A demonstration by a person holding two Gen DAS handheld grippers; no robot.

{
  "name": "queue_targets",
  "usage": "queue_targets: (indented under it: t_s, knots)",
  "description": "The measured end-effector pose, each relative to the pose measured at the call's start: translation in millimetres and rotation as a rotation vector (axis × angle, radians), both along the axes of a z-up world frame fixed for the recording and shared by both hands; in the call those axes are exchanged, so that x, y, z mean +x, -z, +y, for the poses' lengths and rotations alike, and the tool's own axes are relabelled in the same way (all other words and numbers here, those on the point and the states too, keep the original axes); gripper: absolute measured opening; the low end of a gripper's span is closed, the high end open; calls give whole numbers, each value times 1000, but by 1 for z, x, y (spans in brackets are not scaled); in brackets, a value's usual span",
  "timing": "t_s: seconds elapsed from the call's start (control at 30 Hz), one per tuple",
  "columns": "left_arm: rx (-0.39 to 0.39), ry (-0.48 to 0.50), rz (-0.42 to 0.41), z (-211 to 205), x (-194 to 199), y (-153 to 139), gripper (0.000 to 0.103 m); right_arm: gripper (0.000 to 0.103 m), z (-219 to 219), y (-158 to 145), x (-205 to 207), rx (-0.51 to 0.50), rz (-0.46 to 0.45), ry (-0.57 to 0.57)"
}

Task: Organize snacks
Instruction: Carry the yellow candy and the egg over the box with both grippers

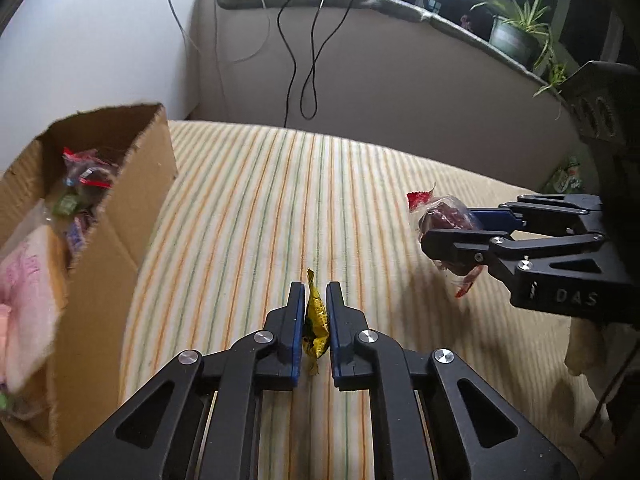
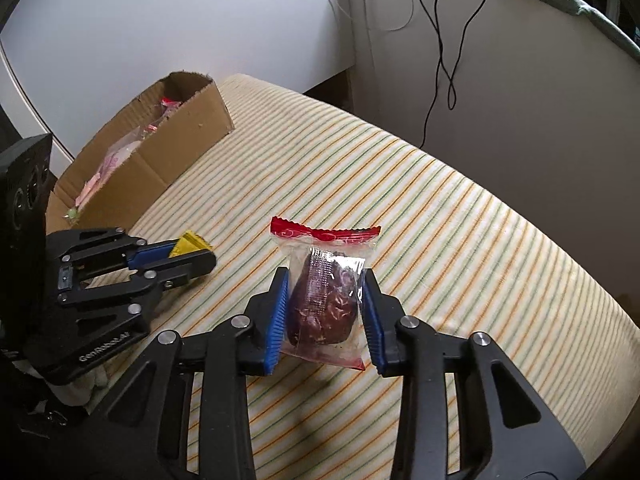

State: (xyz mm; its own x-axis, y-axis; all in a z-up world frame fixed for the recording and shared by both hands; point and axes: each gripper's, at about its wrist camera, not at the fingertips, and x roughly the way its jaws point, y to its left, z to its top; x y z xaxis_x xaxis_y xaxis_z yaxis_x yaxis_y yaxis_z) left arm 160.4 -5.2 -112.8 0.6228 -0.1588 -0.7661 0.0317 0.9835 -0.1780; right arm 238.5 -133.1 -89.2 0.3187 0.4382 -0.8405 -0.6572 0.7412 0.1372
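My left gripper [image 1: 315,294] is shut on a yellow foil snack packet [image 1: 315,322], held above the striped surface; it also shows in the right wrist view [image 2: 196,254] with the yellow packet [image 2: 190,241] sticking out. My right gripper [image 2: 324,284] is shut on a clear packet with a red top edge holding a dark red date [image 2: 322,304]. In the left wrist view this gripper [image 1: 444,236] and its packet [image 1: 444,216] are at the right. An open cardboard box [image 1: 104,240] with several snacks stands at the left, also in the right wrist view [image 2: 160,152].
A striped cloth [image 1: 280,208] covers the surface. Black cables [image 1: 304,60] hang down the back wall. A potted plant [image 1: 516,32] sits on a ledge at the back right. A green packet [image 1: 568,178] lies at the far right edge.
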Motion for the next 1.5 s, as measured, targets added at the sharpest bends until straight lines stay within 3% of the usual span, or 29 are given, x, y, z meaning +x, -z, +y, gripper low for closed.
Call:
queue_targets:
  t_s: [0.3,0.63,1.07,1.5]
  knots:
    - [3,0,-109,10,-38,-46,9,36,1,-30,-22,20,-53,-6]
    - [35,-19,-204,35,-70,-78,9,36,42,-62,-52,36,-112,-57]
    - [54,-114,-252,94,-99,-91,9,36,125,-79,-69,47,-154,-152]
    - [69,-207,-241,148,-99,-84,9,36,191,-74,-67,36,-170,-219]
